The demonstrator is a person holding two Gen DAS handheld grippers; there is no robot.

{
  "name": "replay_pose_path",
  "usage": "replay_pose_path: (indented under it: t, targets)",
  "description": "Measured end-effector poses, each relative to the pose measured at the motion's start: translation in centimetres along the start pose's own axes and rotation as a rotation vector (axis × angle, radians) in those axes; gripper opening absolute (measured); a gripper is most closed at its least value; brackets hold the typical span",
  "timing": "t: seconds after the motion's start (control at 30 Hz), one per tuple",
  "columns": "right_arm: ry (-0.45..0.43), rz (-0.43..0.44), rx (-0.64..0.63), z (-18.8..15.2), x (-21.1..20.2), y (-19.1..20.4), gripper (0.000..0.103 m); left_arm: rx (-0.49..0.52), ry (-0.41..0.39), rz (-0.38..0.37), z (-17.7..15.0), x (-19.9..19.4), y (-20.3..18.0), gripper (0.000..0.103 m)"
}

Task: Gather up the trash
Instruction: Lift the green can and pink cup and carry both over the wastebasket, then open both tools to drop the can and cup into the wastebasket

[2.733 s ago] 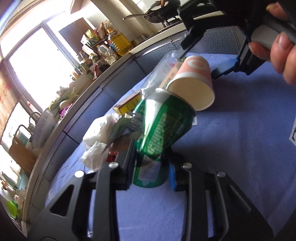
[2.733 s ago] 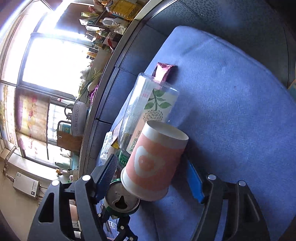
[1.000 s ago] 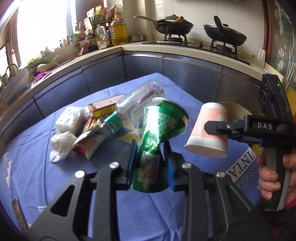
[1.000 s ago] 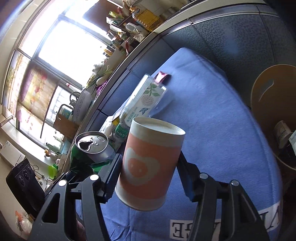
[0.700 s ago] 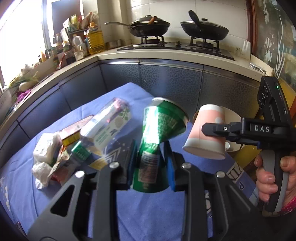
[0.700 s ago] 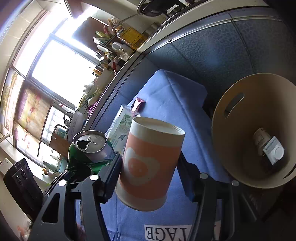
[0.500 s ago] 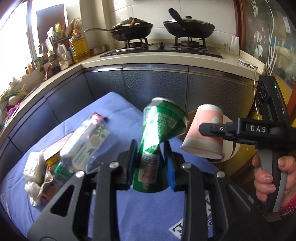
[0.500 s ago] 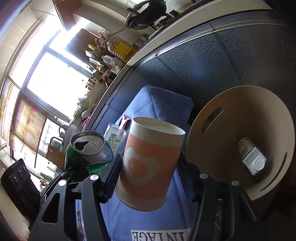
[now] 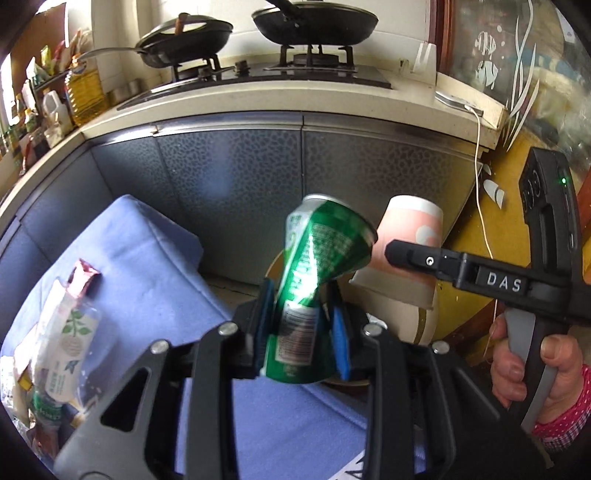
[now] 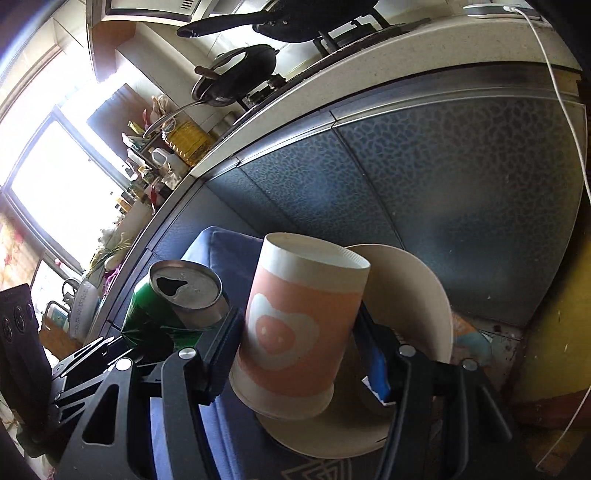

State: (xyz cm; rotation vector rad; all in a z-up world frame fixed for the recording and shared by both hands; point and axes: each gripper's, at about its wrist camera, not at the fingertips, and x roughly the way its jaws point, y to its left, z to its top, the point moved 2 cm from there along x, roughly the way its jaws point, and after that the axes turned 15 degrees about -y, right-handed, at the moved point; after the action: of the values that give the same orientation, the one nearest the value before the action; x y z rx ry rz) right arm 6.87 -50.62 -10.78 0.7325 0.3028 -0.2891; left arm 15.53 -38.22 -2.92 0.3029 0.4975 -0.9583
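Note:
My left gripper (image 9: 301, 325) is shut on a crushed green can (image 9: 317, 266), held in the air past the table's corner. Beside it on the right, my right gripper (image 10: 306, 347) is shut on a pink and white paper cup (image 10: 299, 325); the same cup (image 9: 410, 251) shows behind the can in the left wrist view. A beige round bin (image 10: 417, 295) stands on the floor just behind and below both, mostly hidden by the cup. The can (image 10: 173, 299) appears left of the cup in the right wrist view. A person's hand (image 9: 532, 362) grips the right tool.
A plastic bottle (image 9: 62, 339) and wrappers lie on the blue tablecloth (image 9: 155, 266) at the left. Grey cabinet fronts (image 9: 303, 177) rise behind the bin, with a stove and pans (image 9: 314, 18) on the counter above. A yellow wall (image 10: 554, 332) stands to the right.
Both grippers have carried the can and the cup rightward off the trash pile, past the table's corner to the beige bin. The pile has slid to the left edge of view.

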Motion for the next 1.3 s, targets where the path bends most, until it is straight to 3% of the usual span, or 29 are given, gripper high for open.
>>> replay_pose_path:
  t: [0.27, 0.3, 0.37, 0.47, 0.83, 1.1, 1.3]
  targets:
    - [0.014, -0.034, 0.007, -1.0, 0.9, -2.0, 0.063, 0.008, 0.089, -0.015, -0.8, 3.4, -2.0, 0.031]
    - [0.015, -0.026, 0.013, -1.1, 0.9, -2.0, 0.064, 0.006, 0.099, -0.013, -0.9, 3.5, -2.1, 0.046]
    - [0.026, -0.028, 0.007, -1.1, 1.3, -1.9, 0.069, 0.006, 0.085, 0.013, -0.9, 3.4, -2.1, 0.066]
    - [0.009, -0.042, -0.009, -1.1, 1.0, -1.6, 0.074, 0.008, 0.060, 0.017, -0.6, 2.8, -2.1, 0.066]
    - [-0.026, -0.003, -0.013, -1.2, -0.3, 0.8, 0.074, -0.081, -0.003, 0.070, -1.7, -2.8, 1.0, 0.066]
    - [0.035, 0.093, -0.087, -3.4, 0.8, 6.5, 0.074, -0.159, 0.003, 0.224, -6.7, -8.7, 6.2, 0.066]
    - [0.103, 0.178, -0.150, -6.2, 1.9, 12.0, 0.074, -0.274, 0.019, 0.345, -11.3, -13.8, 11.6, 0.066]
